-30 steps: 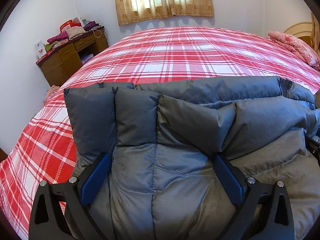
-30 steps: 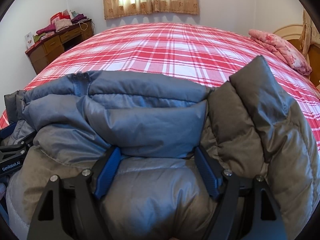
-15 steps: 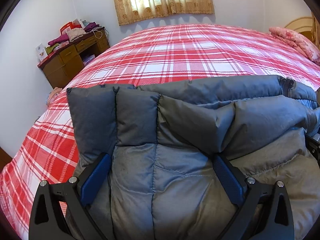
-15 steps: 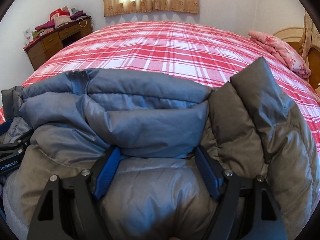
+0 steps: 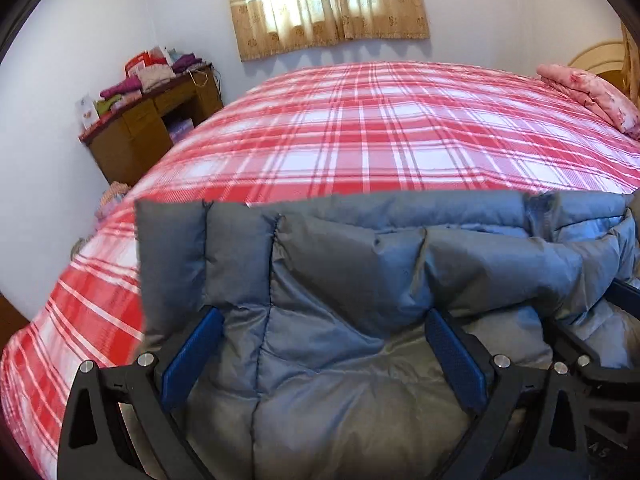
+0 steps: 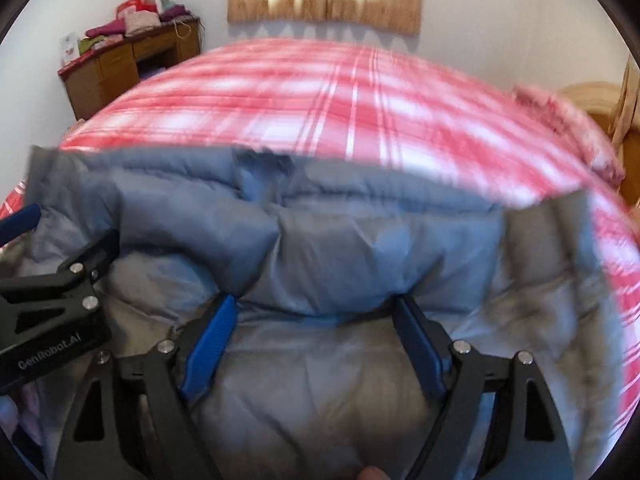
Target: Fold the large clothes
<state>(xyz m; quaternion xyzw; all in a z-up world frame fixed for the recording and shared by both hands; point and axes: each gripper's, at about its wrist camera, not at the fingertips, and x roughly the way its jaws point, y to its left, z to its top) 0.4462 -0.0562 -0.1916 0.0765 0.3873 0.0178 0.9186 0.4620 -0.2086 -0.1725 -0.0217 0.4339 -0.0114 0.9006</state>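
While both sets of tongs sit over the near edge of the bed (image 5: 360, 152), the grey padded jacket (image 5: 360, 280) is bunched up between them, its far edge raised above the red plaid cover.

Left tongs (image 5: 320, 336): jaws wide, a thick fold of jacket filling the gap. Both blue pads (image 5: 192, 360) sit against the padding on either side, and the quilted panels stand up past the fingertips. Reads as a grip on the jacket.

Right tongs (image 6: 316, 328): jaws wide and opening. A puffed roll of jacket is wedged between the pads (image 6: 208, 344) and bulges over them. The fabric touches both pads, so it is held for now. This view is motion-blurred, especially the bed cover and the jacket's right-hand flap.

The two sets are close together. The left tongs show at the left edge of the right wrist view, and a bit of black frame shows at the lower right of the left wrist view.

Jacket position: near side of the bed, across its width, and most of the plaid beyond it is bare.

Background: pink pillow (image 5: 592, 96) at the far right by the headboard, a wooden desk (image 5: 148, 128) against the left wall stacked with folded clothes (image 5: 152, 76), and a curtained window (image 5: 328, 0) on the far wall.
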